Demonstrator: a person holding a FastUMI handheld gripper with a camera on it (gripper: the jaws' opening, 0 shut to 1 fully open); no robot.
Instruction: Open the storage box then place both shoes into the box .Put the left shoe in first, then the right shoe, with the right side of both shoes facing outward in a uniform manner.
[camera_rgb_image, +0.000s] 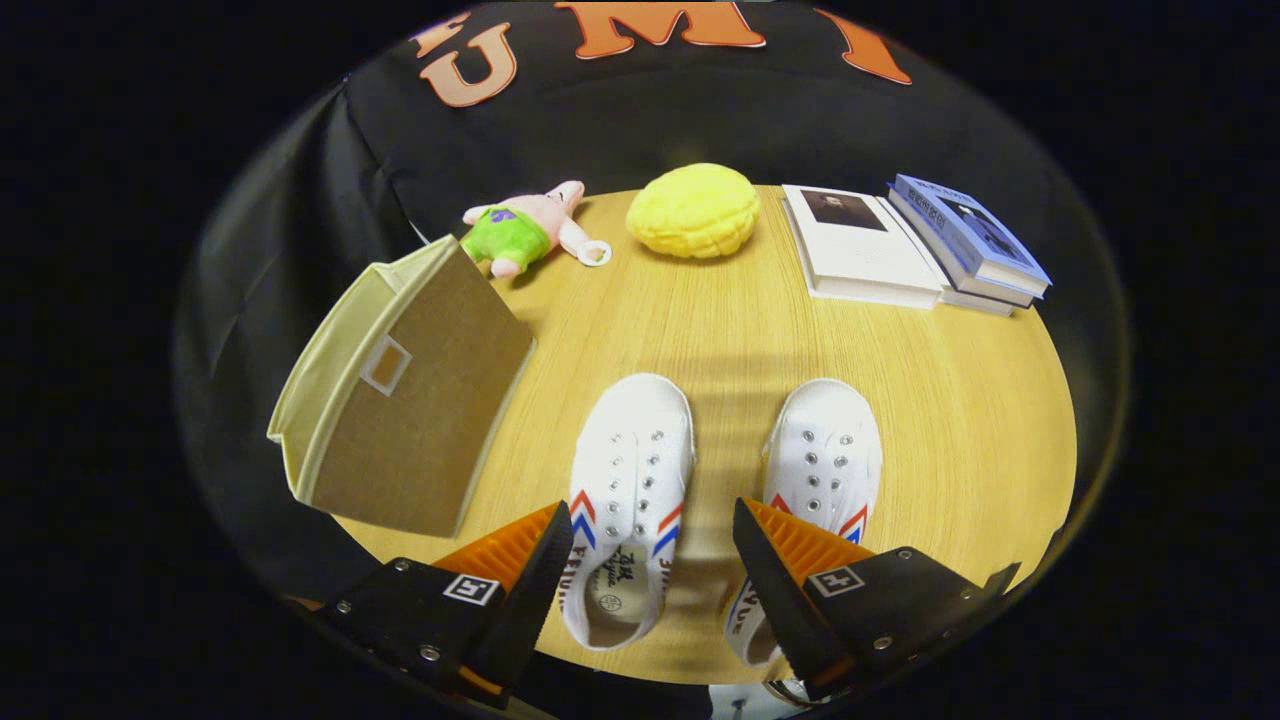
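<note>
The gripper (652, 555) hovers with fingers spread apart, holding nothing. The closed storage box (400, 395) lies ahead to their left, beside the left shoe (630, 500) pointing away

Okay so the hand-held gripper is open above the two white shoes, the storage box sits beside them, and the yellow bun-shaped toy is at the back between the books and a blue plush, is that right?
Almost. In the gripper view the plush beside the yellow bun-shaped toy is pink with green shorts, not blue. The rest holds: the hand-held gripper is open over the two white shoes, the storage box sits beside them, and the books lie at the back.
</note>
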